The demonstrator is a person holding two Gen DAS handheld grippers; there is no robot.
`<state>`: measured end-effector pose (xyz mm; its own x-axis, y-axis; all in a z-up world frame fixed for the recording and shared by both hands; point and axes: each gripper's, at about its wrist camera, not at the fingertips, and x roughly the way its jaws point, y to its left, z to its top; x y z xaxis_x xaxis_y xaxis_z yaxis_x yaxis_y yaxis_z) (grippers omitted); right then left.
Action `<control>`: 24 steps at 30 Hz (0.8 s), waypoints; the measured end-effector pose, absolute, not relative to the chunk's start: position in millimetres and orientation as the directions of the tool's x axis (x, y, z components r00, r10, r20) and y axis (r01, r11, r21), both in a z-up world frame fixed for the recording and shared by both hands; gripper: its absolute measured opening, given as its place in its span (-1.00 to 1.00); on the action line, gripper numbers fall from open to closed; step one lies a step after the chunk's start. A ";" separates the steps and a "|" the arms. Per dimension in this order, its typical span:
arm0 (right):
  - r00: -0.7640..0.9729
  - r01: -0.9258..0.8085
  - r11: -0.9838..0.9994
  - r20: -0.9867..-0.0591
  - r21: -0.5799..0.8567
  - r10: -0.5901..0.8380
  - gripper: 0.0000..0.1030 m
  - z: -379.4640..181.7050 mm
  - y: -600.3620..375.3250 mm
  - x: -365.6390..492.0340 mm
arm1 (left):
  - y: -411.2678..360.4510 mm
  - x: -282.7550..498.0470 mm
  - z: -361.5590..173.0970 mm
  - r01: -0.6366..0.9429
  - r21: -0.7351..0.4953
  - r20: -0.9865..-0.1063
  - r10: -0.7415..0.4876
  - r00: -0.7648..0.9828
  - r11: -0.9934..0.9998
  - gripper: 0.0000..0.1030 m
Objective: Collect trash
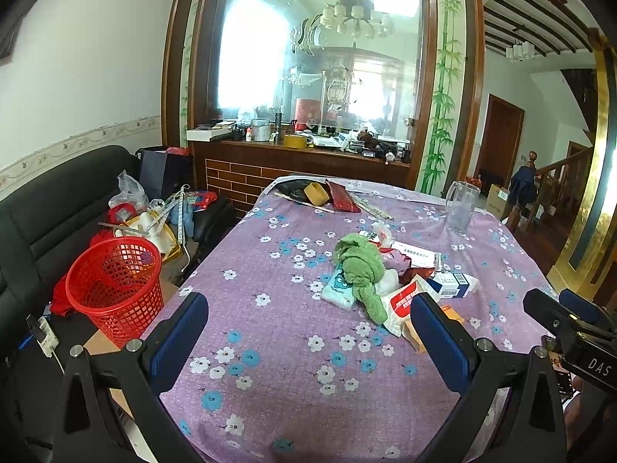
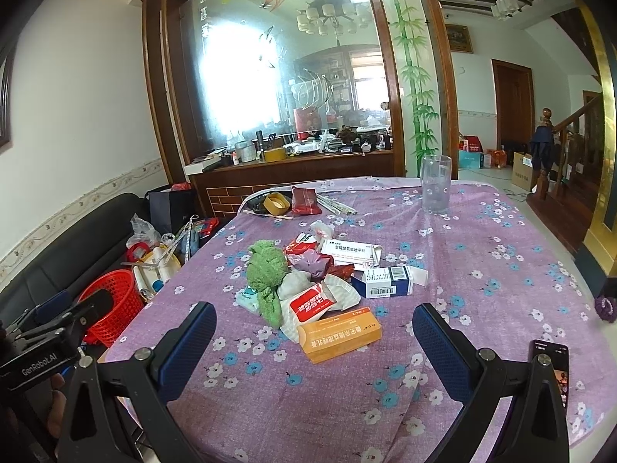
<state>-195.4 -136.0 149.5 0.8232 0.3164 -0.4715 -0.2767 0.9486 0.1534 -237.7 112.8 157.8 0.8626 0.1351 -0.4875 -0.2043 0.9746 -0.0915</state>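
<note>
A heap of trash lies mid-table on the purple flowered cloth (image 1: 293,366) (image 2: 482,254): an orange box (image 2: 339,335), a red-and-white wipes packet (image 2: 314,303) (image 1: 405,301), a blue-and-white box (image 2: 385,279) (image 1: 455,283), a crumpled green cloth (image 1: 360,266) (image 2: 266,270) and wrappers. A red mesh basket (image 1: 117,289) (image 2: 113,301) stands left of the table. My left gripper (image 1: 308,343) is open over the table's near-left part, short of the heap. My right gripper (image 2: 314,351) is open, with the orange box lying between and just beyond its fingertips.
A clear plastic jug (image 2: 435,183) (image 1: 461,208) stands at the far right. A tape roll (image 2: 275,202) and a red pouch (image 2: 304,200) lie at the far edge. A phone (image 2: 555,366) rests near right. A black sofa (image 1: 38,216) with clutter is on the left.
</note>
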 end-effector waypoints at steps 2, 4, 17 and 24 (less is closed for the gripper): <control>0.823 -0.276 0.949 -0.472 0.155 0.317 1.00 148.8 -136.3 -193.9 | 112.1 -236.5 157.4 -0.196 -0.093 -0.488 0.127 0.863 0.976 1.00; 0.823 -0.276 0.949 -0.472 0.154 0.316 1.00 148.5 -136.3 -193.6 | 110.4 -235.4 156.4 -0.197 -0.088 -0.485 0.130 0.865 0.977 1.00; 0.759 -0.278 0.936 -0.548 0.214 0.351 0.99 114.2 -150.3 -156.9 | 113.8 -164.9 118.3 -0.113 -0.257 -0.640 -0.081 0.764 0.960 0.99; 0.655 -0.263 0.914 -0.639 0.308 0.404 0.74 68.9 -160.4 -105.7 | 111.8 -70.0 89.7 -0.095 -0.314 -0.707 -0.166 0.687 0.945 0.85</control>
<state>-105.7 -160.4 68.9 0.6548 0.4039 -0.6389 -0.2633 0.9142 0.3080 -70.0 111.8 89.7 0.6872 -0.1663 -0.7072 -0.0947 0.9446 -0.3142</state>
